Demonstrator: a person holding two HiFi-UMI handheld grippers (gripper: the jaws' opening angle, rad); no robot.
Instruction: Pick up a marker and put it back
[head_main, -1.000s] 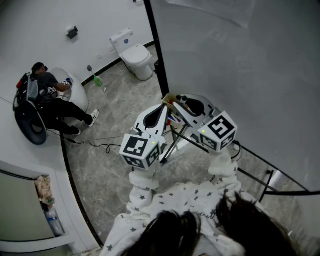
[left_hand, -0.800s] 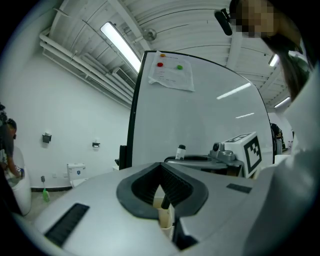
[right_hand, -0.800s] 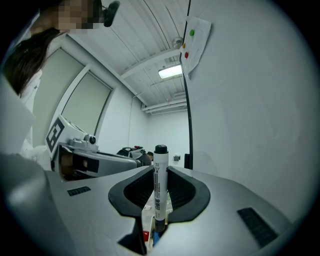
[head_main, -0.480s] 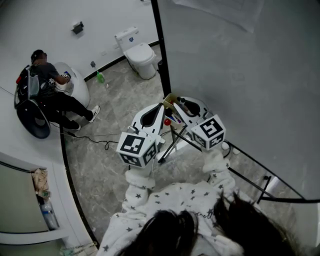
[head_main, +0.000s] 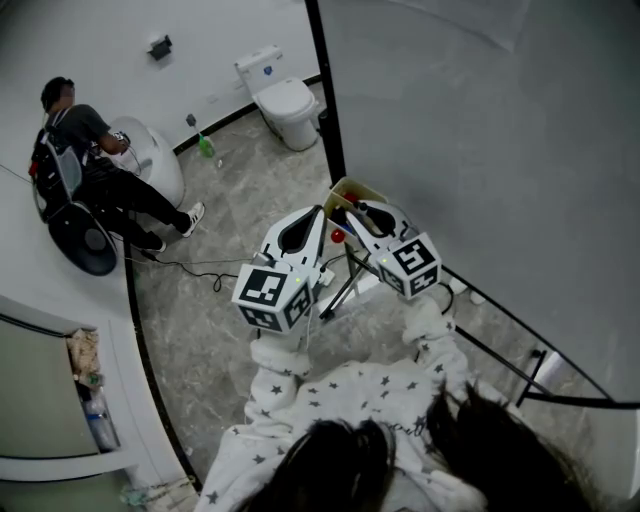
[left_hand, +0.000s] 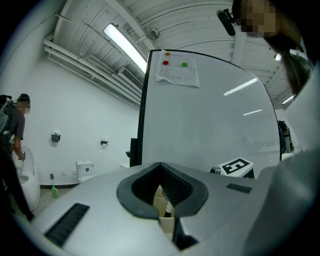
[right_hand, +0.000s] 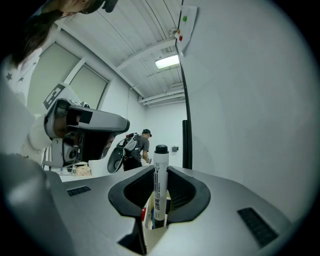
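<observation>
A white marker (right_hand: 160, 185) with a black cap stands upright between the jaws of my right gripper (right_hand: 160, 172), which is shut on it. Its lower end sits over an open cardboard box (right_hand: 148, 216) holding red and blue markers. In the head view that box (head_main: 352, 188) hangs at the whiteboard's (head_main: 480, 150) left edge, with a red cap (head_main: 338, 236) just below it. My right gripper (head_main: 352, 212) points into the box. Beside it, my left gripper (head_main: 322, 212) has its tips together with nothing held. The box (left_hand: 161, 206) shows through the hollow of the left gripper (left_hand: 161, 165).
The whiteboard's black stand legs (head_main: 340, 290) spread over the grey marble floor. A cable (head_main: 190, 268) lies on the floor to the left. A toilet (head_main: 285, 100) stands by the far wall. A person (head_main: 95, 165) bends over a white basin at far left.
Both grippers have drawn a little closer to the cardboard box, the right one more so. The red cap now shows plainly between them. The far person has shifted slightly.
</observation>
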